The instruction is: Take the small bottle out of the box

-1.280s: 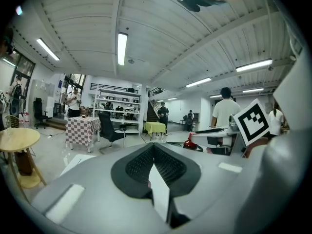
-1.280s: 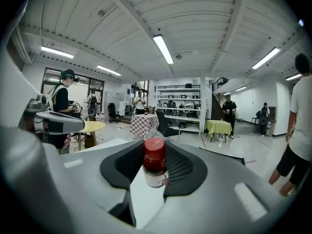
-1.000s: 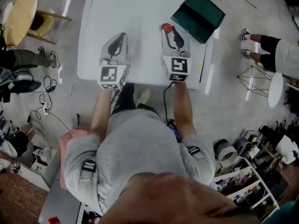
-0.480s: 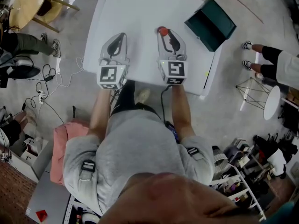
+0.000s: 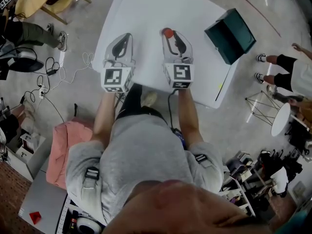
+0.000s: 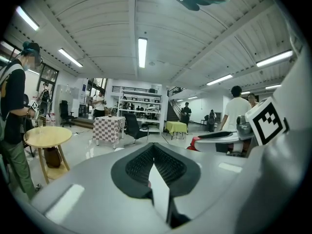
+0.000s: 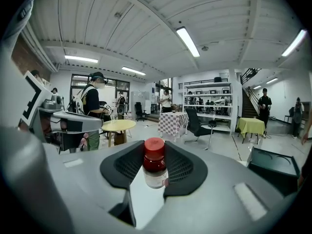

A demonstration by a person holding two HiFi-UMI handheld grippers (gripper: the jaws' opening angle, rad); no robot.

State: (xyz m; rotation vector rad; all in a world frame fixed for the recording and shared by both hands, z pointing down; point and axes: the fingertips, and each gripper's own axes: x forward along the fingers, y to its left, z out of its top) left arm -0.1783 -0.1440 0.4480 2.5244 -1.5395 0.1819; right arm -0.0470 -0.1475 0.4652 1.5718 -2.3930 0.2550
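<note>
- Gripping the small bottle (image 7: 155, 168) by its body, the right gripper (image 7: 155, 155) has its jaws partway apart. The pads press on either side of the glass, and the red cap (image 7: 154, 147) stands upright above them.
- The left gripper (image 6: 154, 152) has its jaws brought together with nothing between them. It hangs just left of the right one.
- Both grippers are over the near part of the white table (image 5: 146, 9). Whether the bottle's base touches the top cannot be told.
- The dark green box (image 5: 230, 35) lies open at the table's far right corner, well apart from the bottle. What shows of its inside looks bare.
- The bottle is already clear of the box, so the taking-out itself looks done. What is left is probably only to set the bottle down on the table and let go.
</note>
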